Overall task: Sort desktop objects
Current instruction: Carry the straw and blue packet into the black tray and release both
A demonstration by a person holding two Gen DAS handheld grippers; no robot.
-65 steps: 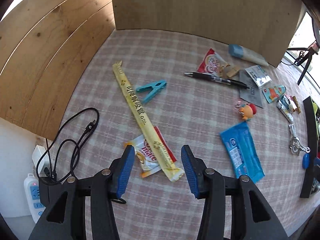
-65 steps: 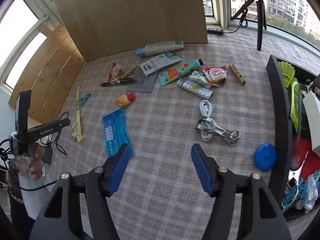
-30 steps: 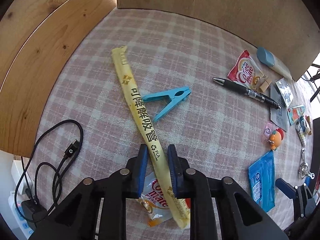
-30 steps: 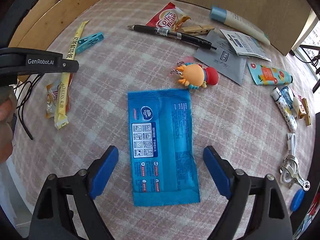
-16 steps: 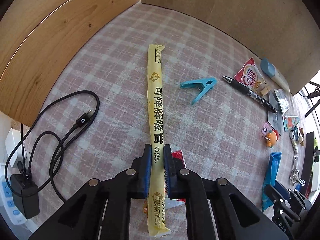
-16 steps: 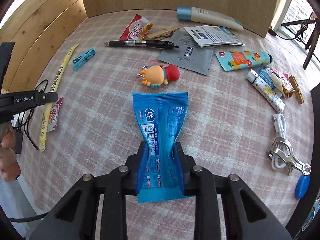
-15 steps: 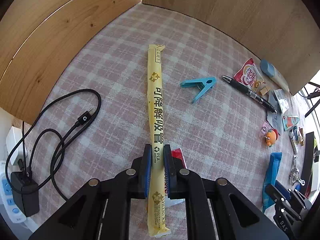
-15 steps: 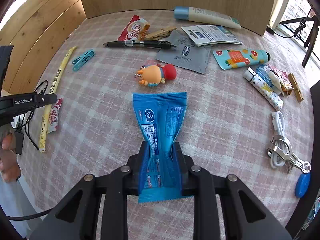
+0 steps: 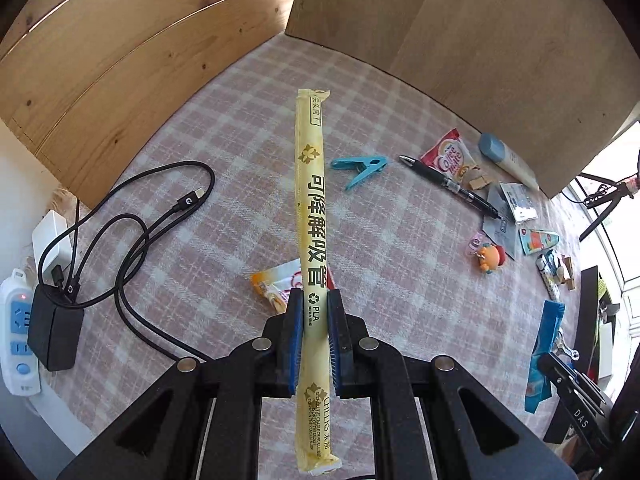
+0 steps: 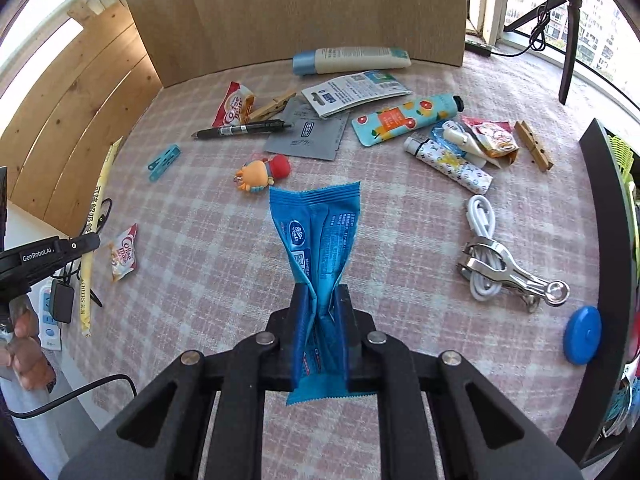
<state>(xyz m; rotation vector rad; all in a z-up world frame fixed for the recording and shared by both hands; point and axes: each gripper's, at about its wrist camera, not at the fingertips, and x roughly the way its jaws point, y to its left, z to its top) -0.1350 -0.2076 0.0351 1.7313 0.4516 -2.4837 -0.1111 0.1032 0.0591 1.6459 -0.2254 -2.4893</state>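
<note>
We see the left gripper (image 9: pixel 314 308) clamped on the long yellow straw packet (image 9: pixel 311 208), pads pressing its lower third. The packet points away from the camera, its far end above the checked tablecloth (image 9: pixel 240 152) and its near end sticking out behind the pads. A coffee creamer sachet (image 9: pixel 276 280) lies on the cloth just under the pads, apart from the packet.

The right gripper (image 10: pixel 323 304) has just been closing and now pinches the blue wipes pack (image 10: pixel 320 232) near its lower end. The pack is creased where it is squeezed and fans out above the pads, clear of the cloth.

We note these lying loose on the cloth:
- a blue clothes peg (image 9: pixel 360 166) right of the straw packet
- a black pen (image 10: pixel 240 130)
- an orange toy figure (image 10: pixel 260 174) just beyond the wipes pack
- a white cable with a metal clip (image 10: pixel 504 268)
- a blue disc (image 10: pixel 582 334) beside the black bin (image 10: pixel 608 240) at the right edge

A black charger cable (image 9: pixel 132 220) lies coiled at the left.
</note>
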